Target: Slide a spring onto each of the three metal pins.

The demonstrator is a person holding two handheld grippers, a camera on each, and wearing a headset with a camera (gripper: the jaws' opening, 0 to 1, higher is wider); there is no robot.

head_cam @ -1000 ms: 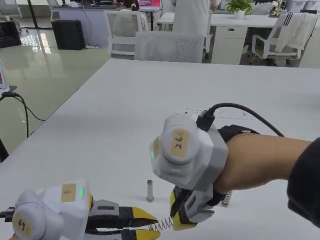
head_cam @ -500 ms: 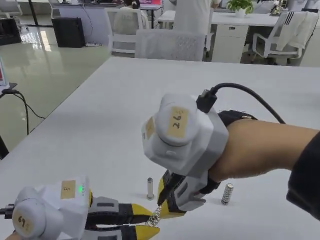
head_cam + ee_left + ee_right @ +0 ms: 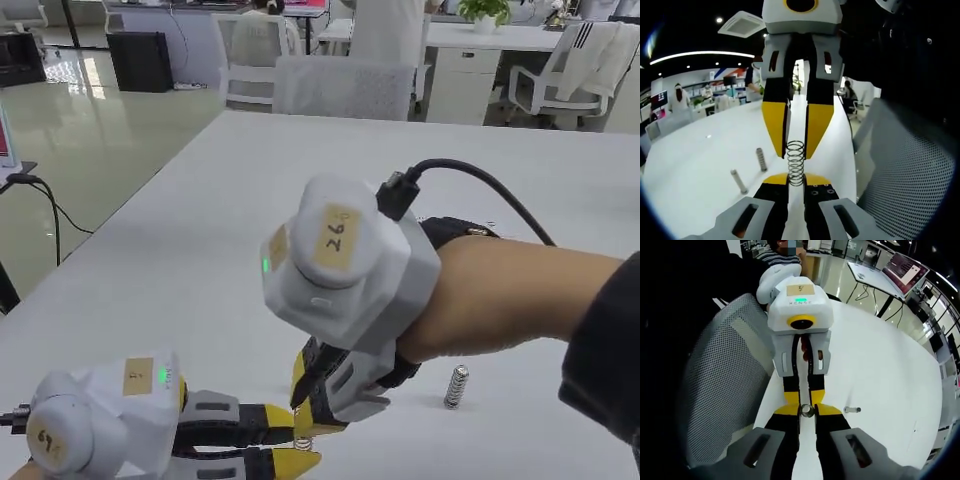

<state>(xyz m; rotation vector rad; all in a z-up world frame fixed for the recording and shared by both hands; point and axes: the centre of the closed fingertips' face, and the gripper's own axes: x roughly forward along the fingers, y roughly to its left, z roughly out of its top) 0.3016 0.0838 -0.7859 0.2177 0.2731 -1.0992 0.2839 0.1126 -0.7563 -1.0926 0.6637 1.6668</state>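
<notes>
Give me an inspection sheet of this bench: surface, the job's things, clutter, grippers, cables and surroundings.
Surface: white table.
Job's things: one spring held between the two grippers; a bare pin standing upright on the table; a second pin beside it, already wearing a spring.
Clutter: nothing seen.
Grippers: left gripper shut on the spring's near end; right gripper has its jaws either side of the far end, grip unclear.
Cables: black cable plugged into the right gripper; floor cable left of the table.
Surroundings: office chairs and desks behind the table.
</notes>
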